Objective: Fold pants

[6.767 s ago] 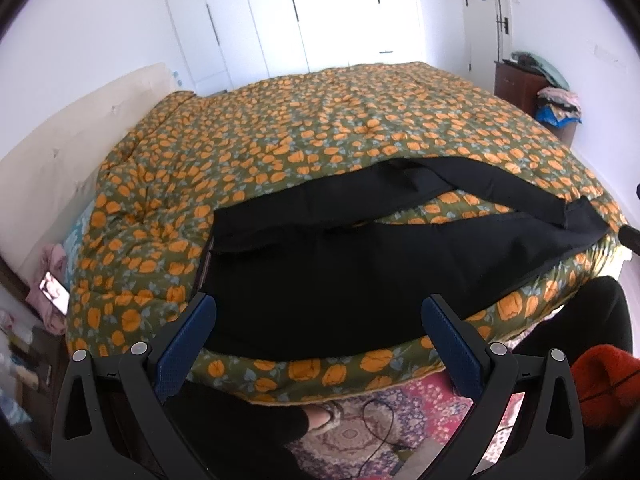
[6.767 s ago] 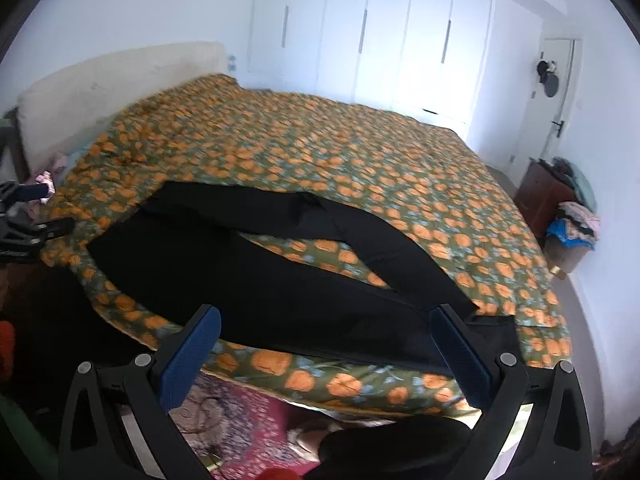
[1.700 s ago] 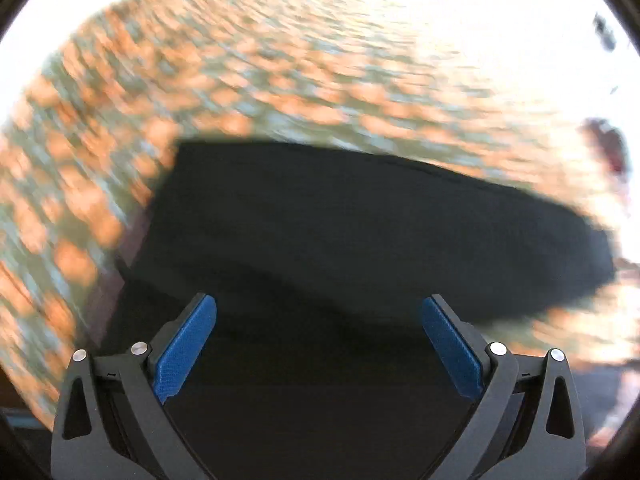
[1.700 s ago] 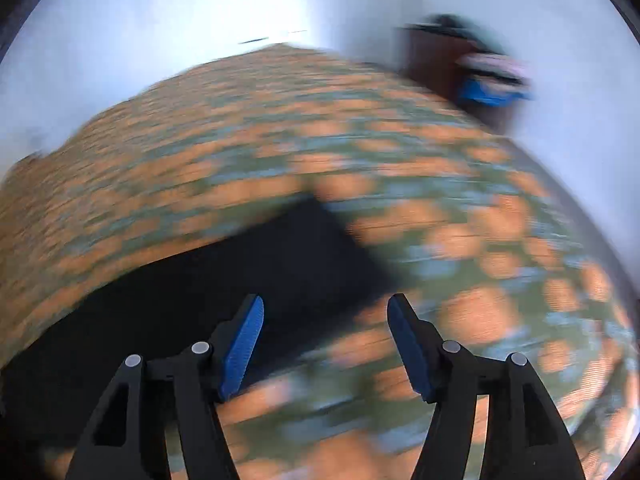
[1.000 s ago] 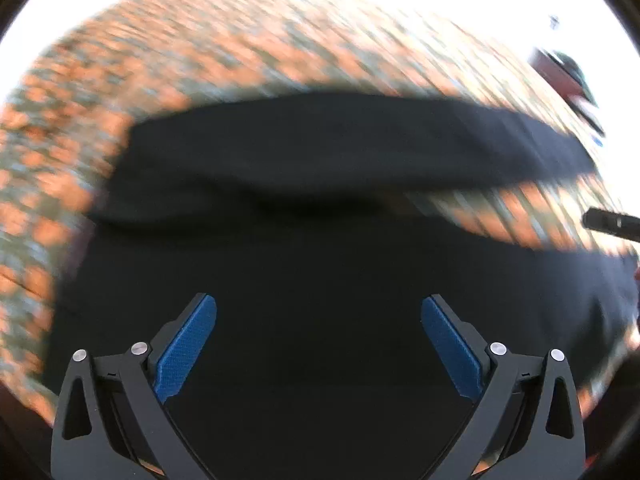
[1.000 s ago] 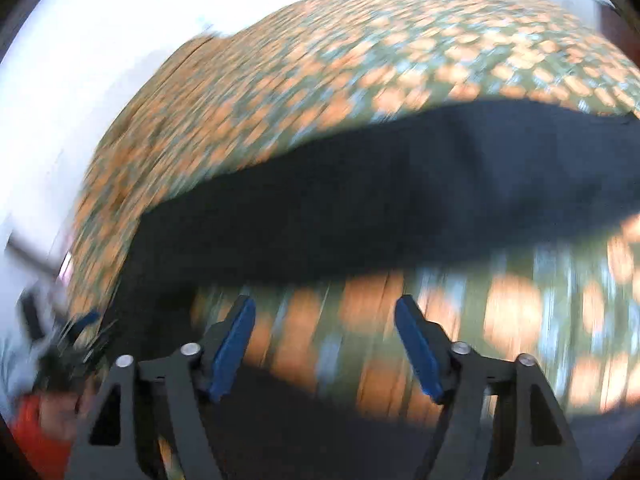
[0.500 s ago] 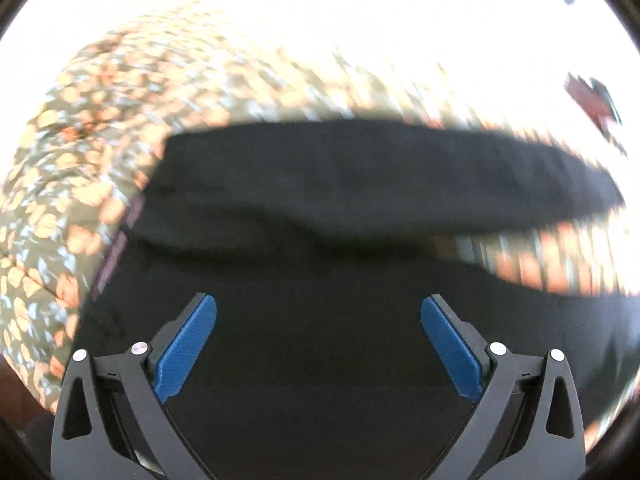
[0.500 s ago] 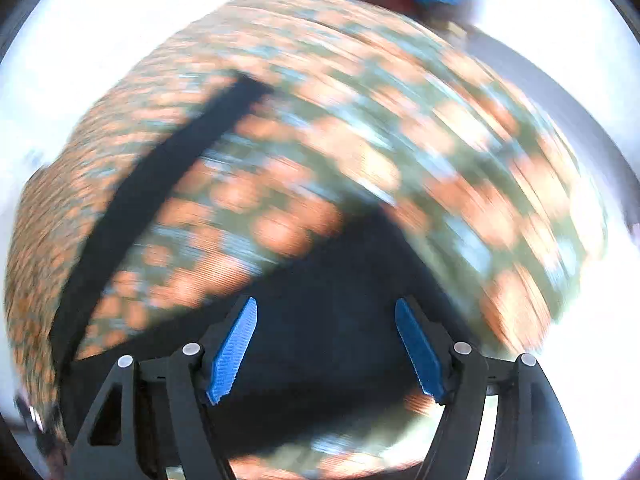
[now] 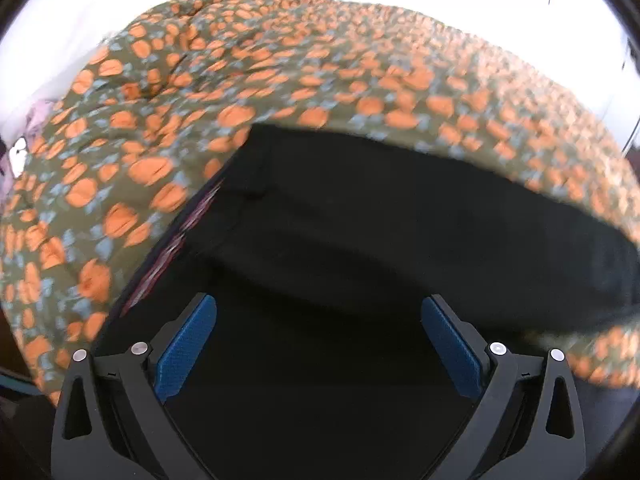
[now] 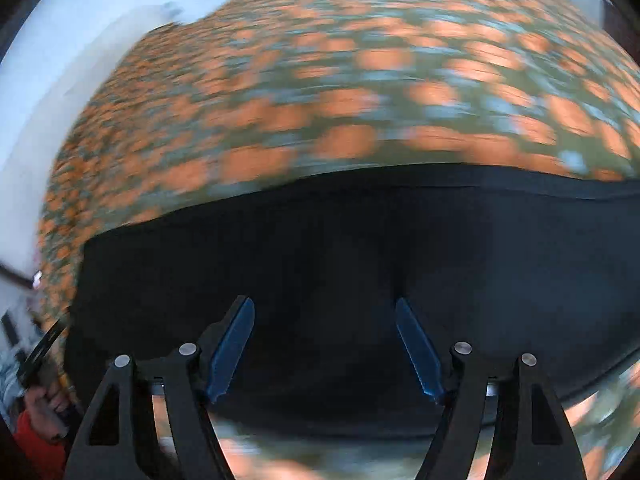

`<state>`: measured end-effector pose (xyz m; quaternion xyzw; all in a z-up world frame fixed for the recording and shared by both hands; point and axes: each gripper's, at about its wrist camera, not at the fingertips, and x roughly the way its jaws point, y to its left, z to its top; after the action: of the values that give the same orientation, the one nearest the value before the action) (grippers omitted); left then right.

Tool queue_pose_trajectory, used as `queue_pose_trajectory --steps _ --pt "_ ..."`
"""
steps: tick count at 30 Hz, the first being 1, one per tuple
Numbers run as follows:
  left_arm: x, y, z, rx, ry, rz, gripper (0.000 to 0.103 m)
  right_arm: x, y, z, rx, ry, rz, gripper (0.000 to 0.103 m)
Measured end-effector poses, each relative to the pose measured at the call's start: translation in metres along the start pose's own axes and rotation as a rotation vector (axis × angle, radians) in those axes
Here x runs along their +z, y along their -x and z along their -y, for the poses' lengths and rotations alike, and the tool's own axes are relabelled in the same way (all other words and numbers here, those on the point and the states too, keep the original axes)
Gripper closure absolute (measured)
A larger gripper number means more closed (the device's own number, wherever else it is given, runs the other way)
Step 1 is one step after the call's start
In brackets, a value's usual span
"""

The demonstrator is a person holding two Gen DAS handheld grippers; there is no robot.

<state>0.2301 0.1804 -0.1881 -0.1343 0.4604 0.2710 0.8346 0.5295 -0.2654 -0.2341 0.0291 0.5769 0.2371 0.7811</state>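
Black pants [image 9: 360, 220] lie spread on a bed with an orange-flowered green cover [image 9: 132, 128]. In the left wrist view the waistband edge [image 9: 176, 240] with its striped lining runs diagonally at the left, and one leg lies over the other. My left gripper [image 9: 318, 332] hangs open above the upper part of the pants, nothing between its blue pads. In the right wrist view the pants [image 10: 360, 248] fill the lower half as a wide black band. My right gripper [image 10: 324, 340] is open over the dark cloth, holding nothing. Both views are blurred.
The flowered cover [image 10: 340, 92] stretches beyond the pants toward white walls. At the far left of the right wrist view a hand in a red sleeve [image 10: 38, 420] holds the other gripper. A pale pink item [image 9: 36, 116] sits past the bed's left edge.
My left gripper has swung toward the waistband end and rolled, so the waistband now runs diagonally. The right wrist view has swept from the leg ends back across the pants.
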Motion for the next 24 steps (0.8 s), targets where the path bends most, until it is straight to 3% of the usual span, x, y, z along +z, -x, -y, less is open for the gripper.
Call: queue_pose_trajectory --steps 1,4,7,10,12,13,14,16,19,21,24 --pt "-0.004 -0.001 -0.005 0.008 0.001 -0.013 0.001 0.000 0.006 0.028 -0.045 -0.024 0.026 0.031" --pt "-0.014 -0.004 -0.014 0.021 0.024 -0.048 0.001 0.008 0.042 0.123 -0.294 -0.214 0.114 0.031" --pt "-0.017 -0.005 -0.010 0.035 0.024 -0.061 0.001 0.015 0.073 0.165 -0.410 -0.265 0.155 0.030" --pt "-0.018 -0.006 0.001 0.042 0.008 -0.078 0.001 0.032 0.062 0.160 -0.394 -0.238 0.137 0.031" --pt "-0.020 -0.001 0.008 0.034 -0.005 -0.067 0.001 0.034 0.052 0.170 -0.421 -0.215 0.102 0.040" --pt "-0.022 0.002 0.011 0.034 -0.014 -0.061 0.001 0.030 0.051 0.176 -0.443 -0.207 0.087 0.069" --pt "-0.023 0.006 0.014 0.033 -0.027 -0.057 0.001 0.026 0.054 0.173 -0.517 -0.197 0.097 0.097" --pt "-0.025 0.012 0.018 0.018 -0.045 -0.052 0.001 0.000 0.089 0.178 -0.527 -0.195 0.196 0.097" --pt "-0.027 0.023 0.019 0.004 -0.058 -0.028 0.001 -0.036 0.138 0.142 -0.474 -0.103 0.363 0.097" --pt "-0.028 0.030 0.017 -0.007 -0.062 -0.012 0.001 -0.067 0.170 0.118 -0.438 -0.015 0.424 0.098" --pt "-0.034 0.038 0.014 -0.031 -0.065 -0.007 0.001 -0.151 0.218 0.088 -0.402 0.039 0.456 0.100"
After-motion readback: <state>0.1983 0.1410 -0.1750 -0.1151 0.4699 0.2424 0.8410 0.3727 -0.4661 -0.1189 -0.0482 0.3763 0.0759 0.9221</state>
